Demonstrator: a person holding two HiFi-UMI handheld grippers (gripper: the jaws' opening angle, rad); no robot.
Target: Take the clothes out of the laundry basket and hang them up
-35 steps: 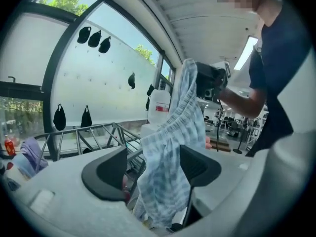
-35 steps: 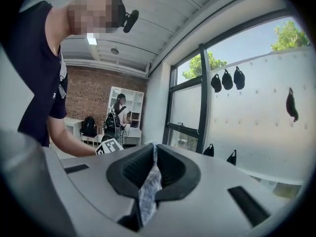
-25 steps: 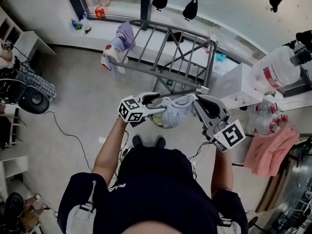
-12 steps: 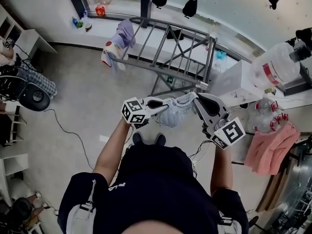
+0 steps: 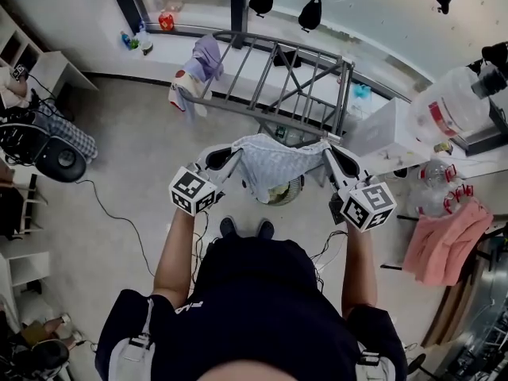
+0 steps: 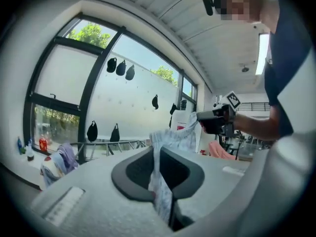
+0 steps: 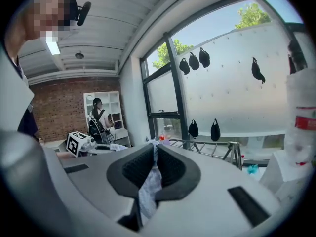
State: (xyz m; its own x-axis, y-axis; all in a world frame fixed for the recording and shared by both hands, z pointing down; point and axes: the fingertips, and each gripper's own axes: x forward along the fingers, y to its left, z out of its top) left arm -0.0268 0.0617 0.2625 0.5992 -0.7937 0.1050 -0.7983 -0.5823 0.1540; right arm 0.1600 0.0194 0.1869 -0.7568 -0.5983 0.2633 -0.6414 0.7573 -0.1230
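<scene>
Left gripper (image 6: 157,158) — jaws have just been closing, pads now pinched on a pale patterned cloth (image 6: 173,135). The cloth runs up and right to the right gripper (image 6: 216,120), which has its far end. Behind: rack (image 6: 111,143) with clothes (image 6: 58,161) draped at its left end — window (image 6: 74,83) beyond.

Most of basket (image 5: 284,191) behind garment (image 5: 274,161)
</scene>
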